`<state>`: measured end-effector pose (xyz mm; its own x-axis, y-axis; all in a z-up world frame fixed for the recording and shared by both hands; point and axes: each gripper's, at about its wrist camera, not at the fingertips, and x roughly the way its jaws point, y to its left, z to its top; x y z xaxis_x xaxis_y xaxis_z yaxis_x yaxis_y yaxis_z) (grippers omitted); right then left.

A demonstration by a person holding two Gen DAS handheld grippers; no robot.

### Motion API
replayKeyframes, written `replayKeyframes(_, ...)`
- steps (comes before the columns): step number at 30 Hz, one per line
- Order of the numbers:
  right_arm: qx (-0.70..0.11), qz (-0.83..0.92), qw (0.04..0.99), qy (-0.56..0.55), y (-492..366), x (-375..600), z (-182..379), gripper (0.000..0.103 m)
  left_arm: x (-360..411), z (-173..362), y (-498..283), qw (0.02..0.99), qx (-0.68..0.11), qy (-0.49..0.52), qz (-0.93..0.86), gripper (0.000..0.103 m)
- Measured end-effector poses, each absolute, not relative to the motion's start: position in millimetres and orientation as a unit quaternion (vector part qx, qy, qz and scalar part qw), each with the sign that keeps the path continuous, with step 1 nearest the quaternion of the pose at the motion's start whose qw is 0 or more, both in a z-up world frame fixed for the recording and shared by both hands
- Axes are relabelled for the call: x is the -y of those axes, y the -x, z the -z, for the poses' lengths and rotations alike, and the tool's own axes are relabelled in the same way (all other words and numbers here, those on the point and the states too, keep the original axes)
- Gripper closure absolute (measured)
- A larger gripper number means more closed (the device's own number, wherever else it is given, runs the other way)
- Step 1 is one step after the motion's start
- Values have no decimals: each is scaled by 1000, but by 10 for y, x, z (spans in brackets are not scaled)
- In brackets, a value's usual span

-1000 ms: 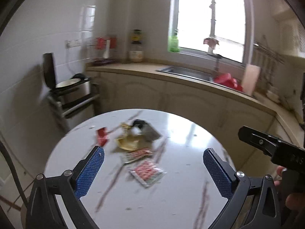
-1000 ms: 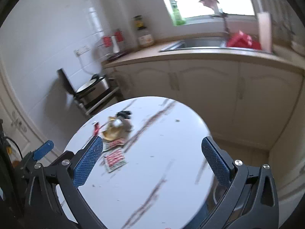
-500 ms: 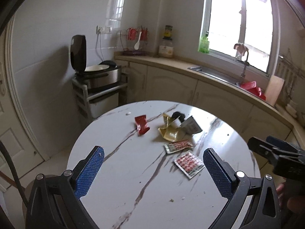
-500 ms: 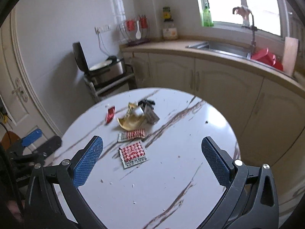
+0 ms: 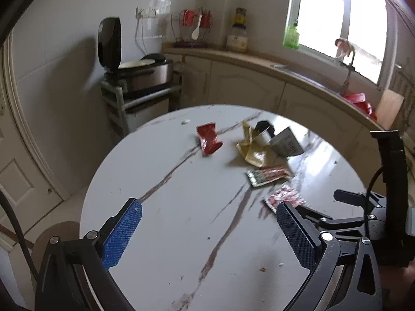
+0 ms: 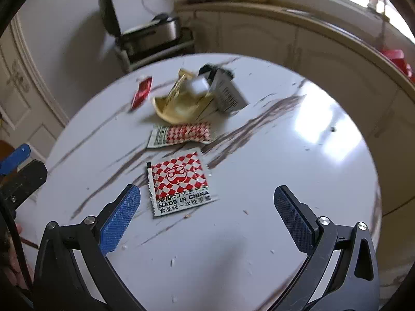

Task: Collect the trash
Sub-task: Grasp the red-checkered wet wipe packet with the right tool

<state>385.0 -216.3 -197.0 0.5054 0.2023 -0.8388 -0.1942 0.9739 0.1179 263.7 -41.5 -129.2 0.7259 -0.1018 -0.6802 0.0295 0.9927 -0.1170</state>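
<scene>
Trash lies on a round white marble table (image 6: 285, 155). A red-and-white checkered packet (image 6: 179, 184) lies just ahead of my open right gripper (image 6: 207, 215), nearer its left finger. Behind it are a long checkered sachet (image 6: 181, 134), a crumpled gold wrapper (image 6: 181, 106), a grey-and-black packet (image 6: 228, 93) and a small red sachet (image 6: 141, 93). My left gripper (image 5: 207, 229) hovers open over bare tabletop (image 5: 160, 202). From there the red sachet (image 5: 208, 140), gold wrapper (image 5: 253, 147), long sachet (image 5: 268, 175) and checkered packet (image 5: 284, 199) lie ahead to the right. Neither gripper holds anything.
A rice cooker (image 5: 140, 72) with its lid up stands on a metal rack left of the table. A curved counter (image 5: 259, 62) with a sink and window runs behind. A white door (image 5: 15, 171) is at the left. Crumbs dot the tabletop.
Both grippers have come closer to the table and tilted down. The right one now hangs just short of the checkered packet. Both stayed open.
</scene>
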Motion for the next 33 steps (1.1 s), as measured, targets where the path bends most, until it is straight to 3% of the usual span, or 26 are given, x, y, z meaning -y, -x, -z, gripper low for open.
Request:
replayKeyframes(8, -511, -131, 849, 29, -3999, 1961, 2190, 5, 324, 1420, -2982, 919, -389, 51, 29, 1)
replayKeyframes(13, -486, -132, 862, 60, -3899, 1908, 2191, 8, 323, 1491, -3162, 917, -395, 54, 28, 1)
replayKeyframes(16, -474, -147, 866, 67, -3856, 1880, 2155, 33, 353, 1542, -3219, 916, -397, 51, 30, 1)
replayKeyframes(18, -467, -151, 868, 70, -3845, 1879, 2130, 57, 376, 1560, -3244, 916, -397, 50, 31, 1)
replayKeyframes(21, -466, -160, 867, 74, -3854, 1888, 2124, 60, 433, 1589, -3262, 916, -396, 46, 32, 1)
replayKeyframes(26, -467, -175, 866, 45, -3869, 2025, 2102, 75, 532, 1612, -3311, 917, -396, 37, 36, 1)
replayKeyframes(27, -468, -178, 865, 33, -3889, 2073, 2090, 95, 577, 1620, -3321, 917, -395, 34, 39, 1)
replayKeyframes(33, -471, -174, 865, -4, -3894, 2375, 2057, 95, 829, 1664, -3539, 915, -398, 8, 56, 1)
